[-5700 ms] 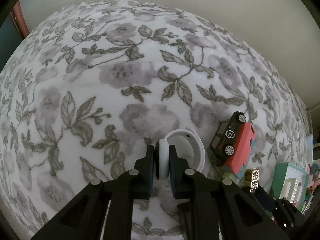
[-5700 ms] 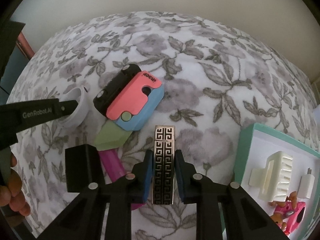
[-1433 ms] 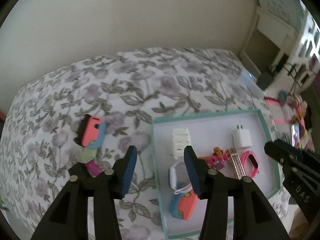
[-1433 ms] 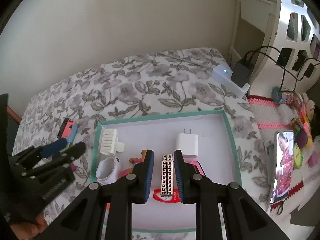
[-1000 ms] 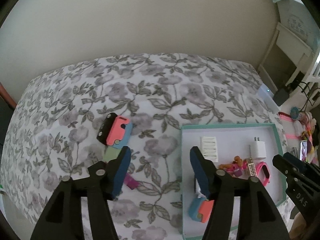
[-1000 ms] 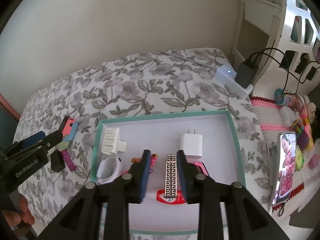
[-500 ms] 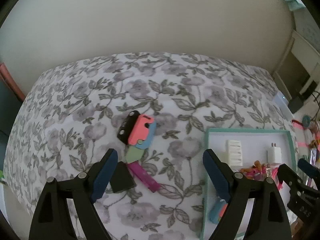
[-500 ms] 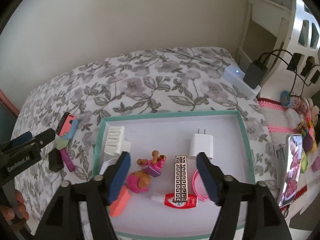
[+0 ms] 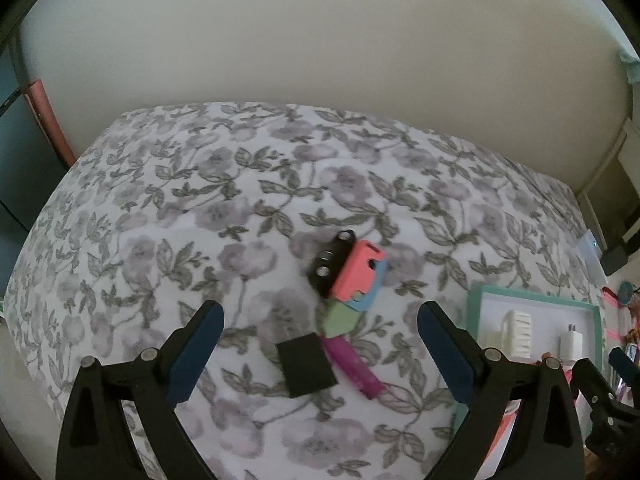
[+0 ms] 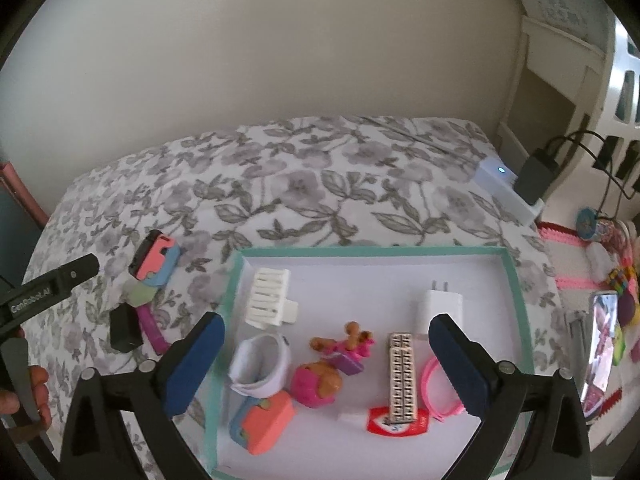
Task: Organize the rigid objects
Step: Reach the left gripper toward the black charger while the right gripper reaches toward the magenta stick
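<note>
Lying below the spread right hand-held gripper (image 10: pixel 326 354), patterned bar (image 10: pixel 403 376) in tray (image 10: pixel 516 292).

Your left claw (image 9: pixel 318 354) hangs wide apart over the floral bed (image 9: pixel 200 208), gripping nothing. Between its fingers lies a black square piece (image 9: pixel 306 364), with a purple stick (image 9: pixel 352 366) touching it at 3 o'clock. At 12 o'clock from those sits a green block (image 9: pixel 340 320) under a pink-and-blue toy (image 9: pixel 358 276). At 3 o'clock, the teal tray (image 9: pixel 474 312) holds a white hair clip (image 9: pixel 514 332) and white charger (image 9: pixel 570 344).
</note>
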`<state>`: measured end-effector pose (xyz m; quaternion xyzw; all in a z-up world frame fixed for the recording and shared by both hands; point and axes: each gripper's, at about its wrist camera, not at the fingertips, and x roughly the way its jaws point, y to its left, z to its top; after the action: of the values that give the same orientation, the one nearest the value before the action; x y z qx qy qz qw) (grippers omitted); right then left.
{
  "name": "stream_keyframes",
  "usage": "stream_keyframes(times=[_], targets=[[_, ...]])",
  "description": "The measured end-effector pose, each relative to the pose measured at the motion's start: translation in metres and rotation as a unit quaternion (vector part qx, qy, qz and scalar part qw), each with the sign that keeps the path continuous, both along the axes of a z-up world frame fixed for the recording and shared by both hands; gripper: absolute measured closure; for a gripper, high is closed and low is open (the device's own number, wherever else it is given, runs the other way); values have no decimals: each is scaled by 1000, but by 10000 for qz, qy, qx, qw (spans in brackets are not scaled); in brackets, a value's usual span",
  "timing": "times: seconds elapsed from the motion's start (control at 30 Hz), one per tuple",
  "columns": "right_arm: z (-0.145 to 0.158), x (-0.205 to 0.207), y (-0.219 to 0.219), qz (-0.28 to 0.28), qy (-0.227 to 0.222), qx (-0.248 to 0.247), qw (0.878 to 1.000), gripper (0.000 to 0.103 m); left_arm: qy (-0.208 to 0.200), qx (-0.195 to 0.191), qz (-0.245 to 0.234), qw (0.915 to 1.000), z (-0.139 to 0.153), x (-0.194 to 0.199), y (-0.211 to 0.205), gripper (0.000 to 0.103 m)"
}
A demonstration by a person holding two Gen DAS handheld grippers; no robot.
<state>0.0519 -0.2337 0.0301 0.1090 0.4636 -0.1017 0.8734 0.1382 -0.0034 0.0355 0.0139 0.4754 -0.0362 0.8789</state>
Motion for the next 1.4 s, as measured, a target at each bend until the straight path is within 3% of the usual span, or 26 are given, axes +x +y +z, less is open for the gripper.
stream_keyframes(times=[0.47,1.0,1.4], targets=[[-9,27,67,589,45,-100,9982,0,146,-134,437,9988,-4,11,64,5],[-53,58,149,1412,487,-79,9888,0,904,-368,616,9933,-46,25,90,5],[-89,74,161,1563,1004,-160,9825,29,1448,-772,292,9860,-79,35,66,6]])
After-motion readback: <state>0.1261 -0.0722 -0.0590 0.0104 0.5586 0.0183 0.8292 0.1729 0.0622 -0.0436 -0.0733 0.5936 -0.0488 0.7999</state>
